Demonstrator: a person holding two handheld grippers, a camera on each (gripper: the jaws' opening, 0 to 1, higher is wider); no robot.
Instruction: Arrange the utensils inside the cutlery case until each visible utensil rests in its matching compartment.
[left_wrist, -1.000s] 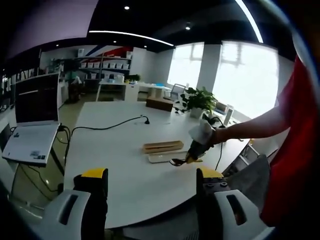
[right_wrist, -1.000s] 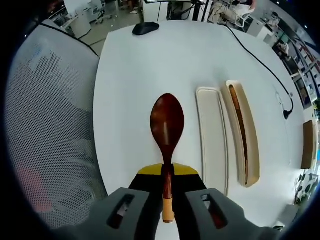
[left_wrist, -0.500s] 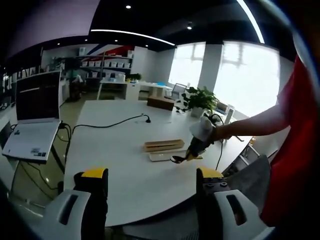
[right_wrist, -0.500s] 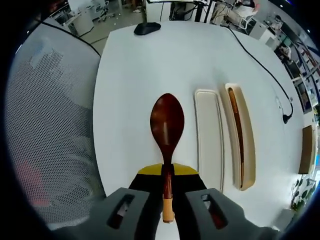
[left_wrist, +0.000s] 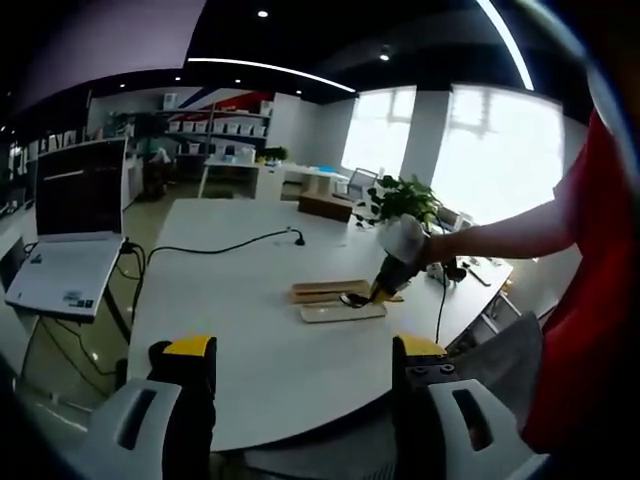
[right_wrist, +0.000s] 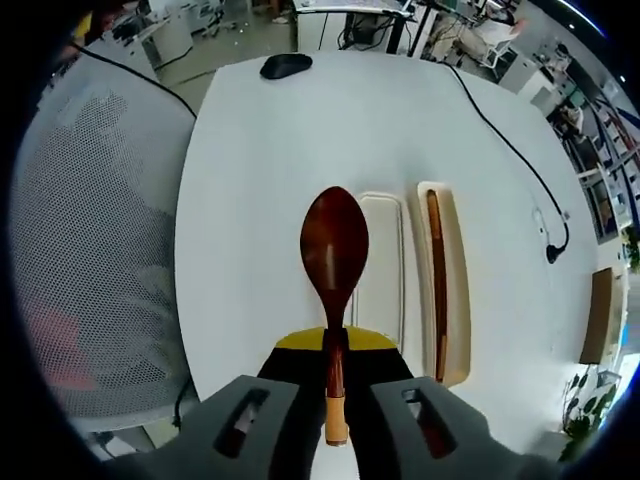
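Two jaws of the right gripper (right_wrist: 333, 372) clamped on the handle of a dark wooden spoon (right_wrist: 334, 250), bowl forward, held above the white table (right_wrist: 260, 200). Just beyond the spoon, a shallow white lid (right_wrist: 382, 270); touching its far side, the wooden cutlery case (right_wrist: 443, 290) with a long dark utensil (right_wrist: 436, 265) inside. Farther off, a black mouse (right_wrist: 284, 66). Left gripper (left_wrist: 300, 365) jaws apart, holding nothing, near the table's edge.

1. Pale grey moulded housings with dark slots are seen on the left gripper (left_wrist: 303, 375) and the right gripper (right_wrist: 335, 400).
2. Black jaws are capped with yellow tips.
3. A red garment (left_wrist: 590, 300) is worn by the person.
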